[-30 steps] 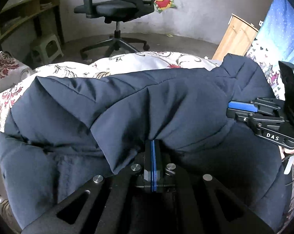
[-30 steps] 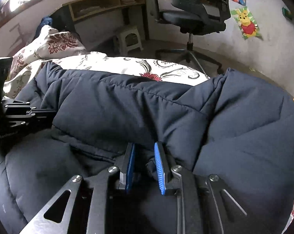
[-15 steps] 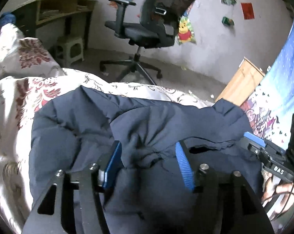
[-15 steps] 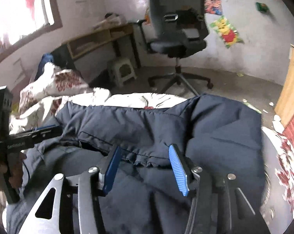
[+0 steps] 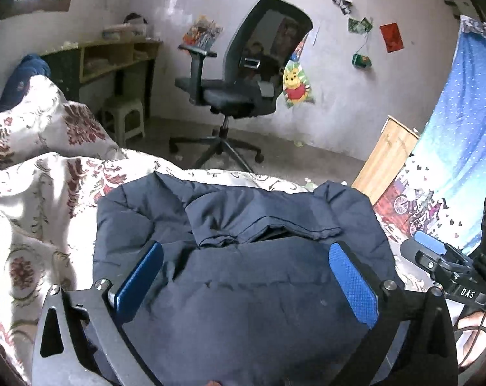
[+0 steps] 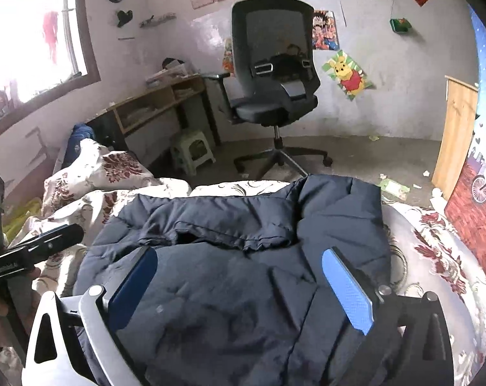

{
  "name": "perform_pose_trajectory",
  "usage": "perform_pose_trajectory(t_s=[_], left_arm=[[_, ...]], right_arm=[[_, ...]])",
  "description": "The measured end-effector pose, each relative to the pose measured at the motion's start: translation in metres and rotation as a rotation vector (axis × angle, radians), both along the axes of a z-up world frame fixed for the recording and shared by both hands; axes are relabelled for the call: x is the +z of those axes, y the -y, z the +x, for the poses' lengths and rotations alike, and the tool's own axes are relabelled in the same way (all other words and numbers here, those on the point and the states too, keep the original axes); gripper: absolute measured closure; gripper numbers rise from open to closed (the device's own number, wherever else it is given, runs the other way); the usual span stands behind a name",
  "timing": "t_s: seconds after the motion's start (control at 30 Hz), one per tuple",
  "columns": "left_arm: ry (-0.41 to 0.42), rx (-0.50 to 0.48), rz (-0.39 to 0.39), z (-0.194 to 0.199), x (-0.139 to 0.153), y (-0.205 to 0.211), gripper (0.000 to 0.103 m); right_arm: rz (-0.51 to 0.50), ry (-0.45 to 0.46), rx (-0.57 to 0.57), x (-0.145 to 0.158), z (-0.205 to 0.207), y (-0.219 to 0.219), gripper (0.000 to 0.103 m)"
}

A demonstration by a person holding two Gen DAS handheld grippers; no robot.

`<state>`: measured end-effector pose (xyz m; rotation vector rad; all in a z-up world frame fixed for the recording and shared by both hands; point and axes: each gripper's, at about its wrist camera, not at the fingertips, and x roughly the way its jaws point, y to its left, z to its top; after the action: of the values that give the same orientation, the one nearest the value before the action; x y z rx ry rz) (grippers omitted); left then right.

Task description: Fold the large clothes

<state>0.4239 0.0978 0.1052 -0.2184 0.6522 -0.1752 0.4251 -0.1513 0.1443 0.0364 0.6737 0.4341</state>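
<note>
A dark navy padded jacket [image 5: 243,276] lies folded into a compact bundle on the floral bedspread [image 5: 40,225]; it also shows in the right wrist view [image 6: 243,289]. A folded-over flap with a hem runs across its far part. My left gripper [image 5: 246,273] is open and empty, raised above the near part of the jacket. My right gripper [image 6: 239,280] is open and empty too, above the jacket. The right gripper appears at the right edge of the left wrist view [image 5: 436,257], and the left gripper at the left edge of the right wrist view [image 6: 33,247].
A black office chair [image 5: 243,96] stands on the floor beyond the bed, with a small stool [image 5: 124,119] and a desk [image 5: 114,54] to its left. A floral pillow [image 6: 101,167] lies at the far left. A wooden board [image 6: 455,135] and blue curtain [image 5: 462,148] are at the right.
Both grippers have let go of the jacket fabric, opened wide and lifted up and back. The jacket now lies folded over on itself.
</note>
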Motion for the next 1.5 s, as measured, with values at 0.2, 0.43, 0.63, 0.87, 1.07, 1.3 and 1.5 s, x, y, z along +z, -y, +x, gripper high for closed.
perform_pose_trajectory(t_s=[0.2, 0.43, 0.63, 0.87, 1.07, 1.3, 1.5], left_arm=[[0.038, -0.006, 0.030, -0.039, 0.015, 0.004, 0.002], [0.105, -0.002, 0.066, -0.086, 0.028, 0.009, 0.002], [0.109, 0.017, 0.073, -0.124, 0.034, 0.011, 0.002], [0.124, 0.031, 0.057, -0.164, 0.037, 0.016, 0.002], [0.148, 0.031, 0.080, -0.196, 0.039, 0.025, 0.002], [0.167, 0.015, 0.131, -0.227, 0.033, 0.034, 0.002], [0.135, -0.010, 0.186, -0.245, 0.015, 0.037, 0.002]], right_arm=[[0.008, 0.038, 0.006, 0.019, -0.040, 0.002, 0.000], [0.000, 0.087, 0.011, 0.031, -0.081, 0.005, 0.000], [-0.007, 0.094, 0.025, 0.036, -0.115, 0.009, 0.000], [-0.016, 0.123, 0.049, 0.040, -0.154, 0.016, 0.000], [-0.017, 0.146, 0.049, 0.046, -0.187, 0.027, 0.000], [-0.050, 0.173, 0.058, 0.040, -0.217, 0.039, 0.000], [-0.073, 0.156, 0.058, 0.023, -0.236, 0.047, 0.000]])
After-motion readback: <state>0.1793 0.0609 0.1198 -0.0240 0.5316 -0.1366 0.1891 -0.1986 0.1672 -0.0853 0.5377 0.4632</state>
